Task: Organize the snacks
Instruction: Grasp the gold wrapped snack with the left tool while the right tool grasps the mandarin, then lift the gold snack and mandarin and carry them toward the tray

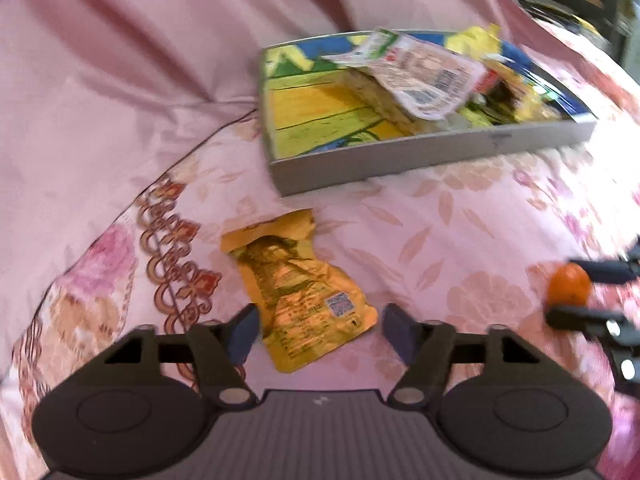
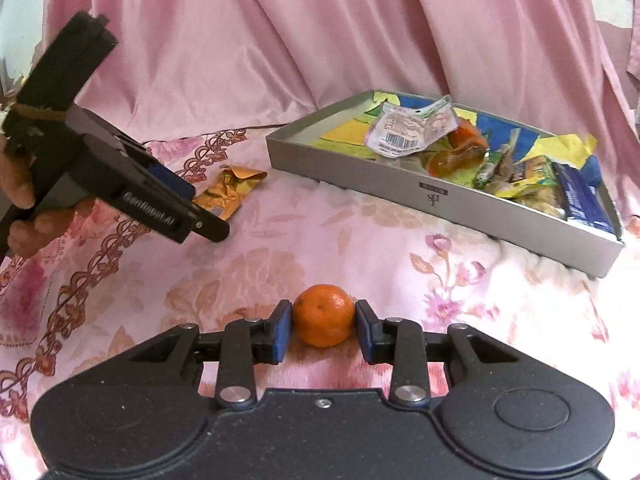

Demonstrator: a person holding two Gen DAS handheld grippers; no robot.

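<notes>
A pink floral bedspread (image 2: 400,248) is covering the surface — a plain pink curtain (image 2: 280,40) is hanging behind.

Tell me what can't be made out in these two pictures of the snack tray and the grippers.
- Gold packet: print blurred in the left wrist view; half hidden behind the left gripper in the right wrist view.
- Tray: snacks overlap, so the lower ones are hidden.
- Right gripper: cut off by the frame edge in the left wrist view.
- Orange: underside hidden.
</notes>
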